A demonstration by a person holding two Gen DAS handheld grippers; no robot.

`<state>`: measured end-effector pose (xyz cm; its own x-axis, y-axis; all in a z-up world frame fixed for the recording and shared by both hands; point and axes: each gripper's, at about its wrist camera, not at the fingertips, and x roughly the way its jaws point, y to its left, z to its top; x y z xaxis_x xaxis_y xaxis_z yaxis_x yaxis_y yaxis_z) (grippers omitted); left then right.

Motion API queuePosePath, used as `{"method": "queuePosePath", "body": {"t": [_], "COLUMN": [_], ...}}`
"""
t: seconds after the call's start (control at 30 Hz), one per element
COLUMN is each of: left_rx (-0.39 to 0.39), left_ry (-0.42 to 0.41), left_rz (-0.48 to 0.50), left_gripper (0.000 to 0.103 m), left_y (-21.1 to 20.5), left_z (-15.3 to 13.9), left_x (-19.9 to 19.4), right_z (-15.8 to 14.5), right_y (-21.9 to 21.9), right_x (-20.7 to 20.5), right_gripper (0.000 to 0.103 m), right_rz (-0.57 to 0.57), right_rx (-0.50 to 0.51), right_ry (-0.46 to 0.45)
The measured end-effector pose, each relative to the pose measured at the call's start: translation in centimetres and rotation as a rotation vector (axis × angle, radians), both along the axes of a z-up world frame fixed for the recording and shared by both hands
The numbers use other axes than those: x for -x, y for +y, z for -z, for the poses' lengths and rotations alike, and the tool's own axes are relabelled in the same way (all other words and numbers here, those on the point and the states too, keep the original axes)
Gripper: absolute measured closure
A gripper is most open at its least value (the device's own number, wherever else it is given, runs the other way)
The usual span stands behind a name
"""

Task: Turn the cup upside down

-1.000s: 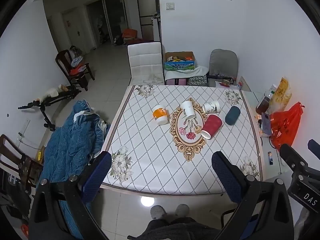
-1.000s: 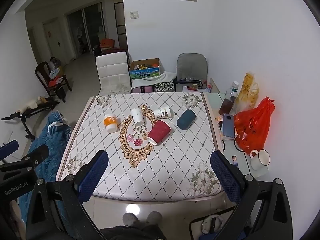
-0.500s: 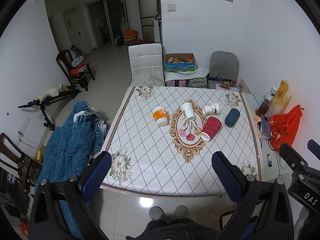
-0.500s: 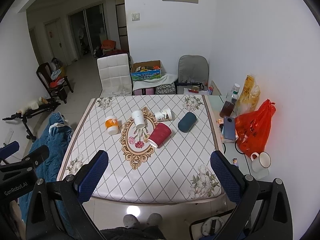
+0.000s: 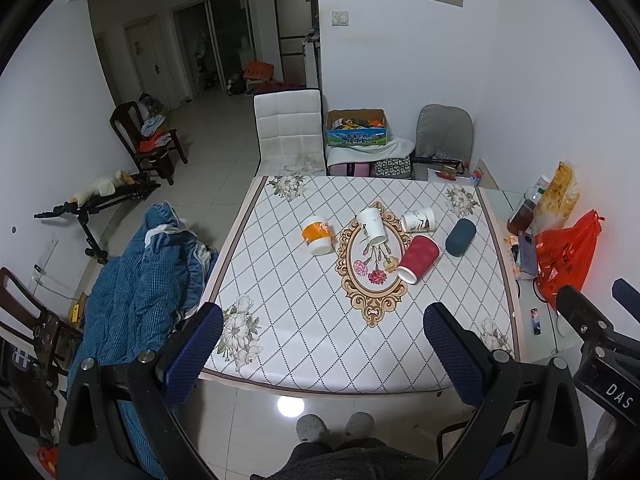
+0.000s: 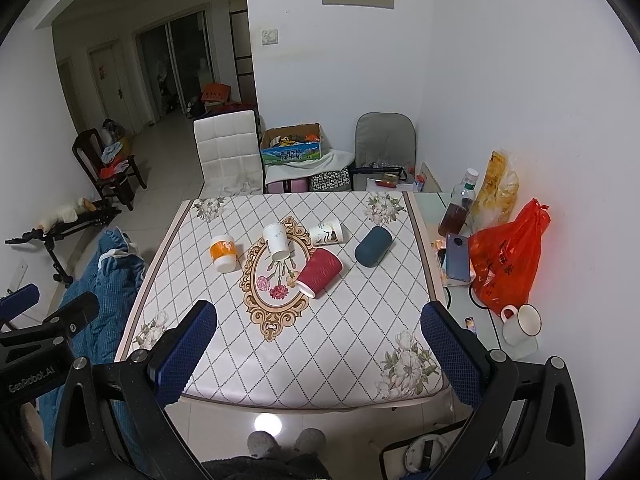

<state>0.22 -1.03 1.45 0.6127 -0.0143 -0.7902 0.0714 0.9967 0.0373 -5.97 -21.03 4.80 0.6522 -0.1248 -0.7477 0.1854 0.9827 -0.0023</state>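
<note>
Five cups lie mid-frame on the table [image 5: 304, 344]; largest, the red cup [image 5: 418, 258], looks light, ribbed paper, crushable: grasp mid-wall gently. Left gripper [image 5: 324, 354] and right gripper [image 6: 320, 350] hang spread wide, empty, near the table's front edge.

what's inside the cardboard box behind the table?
The cardboard box is open-topped and holds a jumble of colourful packets. Its walls hide whatever lies beneath them.
</note>
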Motion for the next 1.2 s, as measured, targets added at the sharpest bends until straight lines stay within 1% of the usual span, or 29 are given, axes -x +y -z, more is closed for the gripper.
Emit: {"method": "queuePosePath", "body": {"t": [0.43,1.2], "left_rx": [0.006,0.01], "left_ry": [0.0,-0.001], "left_rz": [-0.002,-0.002], "left_gripper": [0.0,0.0], "left_y": [-0.3,-0.3], "left_z": [-0.1,-0.1], "left_x": [0.2,0.4], "right_z": [-1.0,-1.2], "right_y": [-0.2,-0.3], "right_x": [0.4,0.4], "right_gripper": [0.0,0.0], "right_rz": [0.005,0.0], "right_rx": [0.007,0.002], "right_ry": [-0.012,-0.012]}}
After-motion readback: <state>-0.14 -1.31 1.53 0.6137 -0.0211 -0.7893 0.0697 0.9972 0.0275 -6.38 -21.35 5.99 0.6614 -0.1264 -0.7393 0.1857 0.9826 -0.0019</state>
